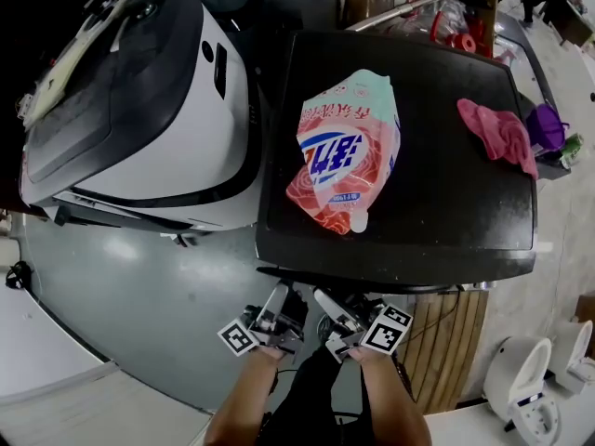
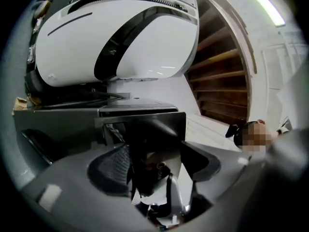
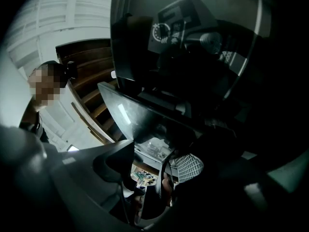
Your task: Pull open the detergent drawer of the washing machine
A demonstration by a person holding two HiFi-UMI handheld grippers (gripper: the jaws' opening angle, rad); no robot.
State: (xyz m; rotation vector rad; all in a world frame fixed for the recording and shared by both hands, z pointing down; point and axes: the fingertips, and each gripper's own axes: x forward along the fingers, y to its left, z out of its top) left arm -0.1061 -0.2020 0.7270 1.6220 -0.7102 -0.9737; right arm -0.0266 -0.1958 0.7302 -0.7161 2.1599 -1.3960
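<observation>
The black washing machine [image 1: 437, 212] fills the middle of the head view; its front face is hidden below its top. Both grippers hang at its near edge, the left gripper [image 1: 277, 297] beside the right gripper [image 1: 327, 300]. In the left gripper view a dark, glossy drawer front [image 2: 145, 124] juts out between the jaws of the left gripper [image 2: 154, 163], and a pale gap shows beside its right finger [image 2: 205, 161]. In the right gripper view the grey drawer panel [image 3: 128, 112] stands just above the right gripper [image 3: 152, 166], below a control dial [image 3: 161, 32]. Both jaws stand apart.
A pink and green detergent bag [image 1: 349, 147] and a pink cloth [image 1: 502, 133] lie on the black machine. A white rounded machine [image 1: 139, 110] stands to the left. Wooden slats [image 1: 456, 342] lie near right. A person [image 2: 253, 134] stands nearby.
</observation>
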